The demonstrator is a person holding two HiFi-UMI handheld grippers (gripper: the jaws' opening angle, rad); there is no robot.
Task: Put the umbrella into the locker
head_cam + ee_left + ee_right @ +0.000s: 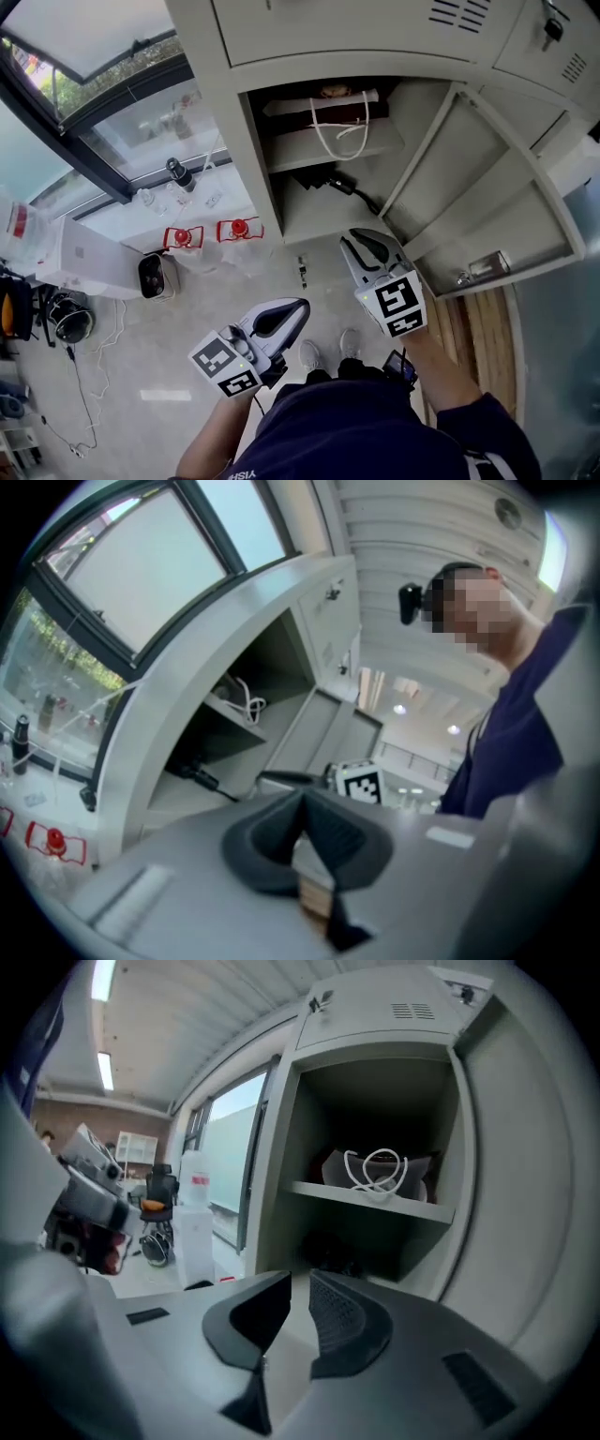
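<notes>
The grey locker (253,141) stands open before me. A black folded umbrella (330,181) lies on its lower shelf, with a dark strap trailing toward the right; it shows too in the left gripper view (192,771) and as a dark shape in the right gripper view (328,1252). My right gripper (361,236) hovers just outside the lower compartment, apart from the umbrella, its jaws (300,1283) a narrow gap apart with nothing between them. My left gripper (302,305) hangs lower and to the left, its pads together (302,799) and empty.
A paper bag with white cord handles (339,120) sits on the locker's upper shelf. The locker door (487,202) swings out to the right. On the floor at left are two red items (211,232), a white box (84,258) and cables. My shoes (323,352) are below.
</notes>
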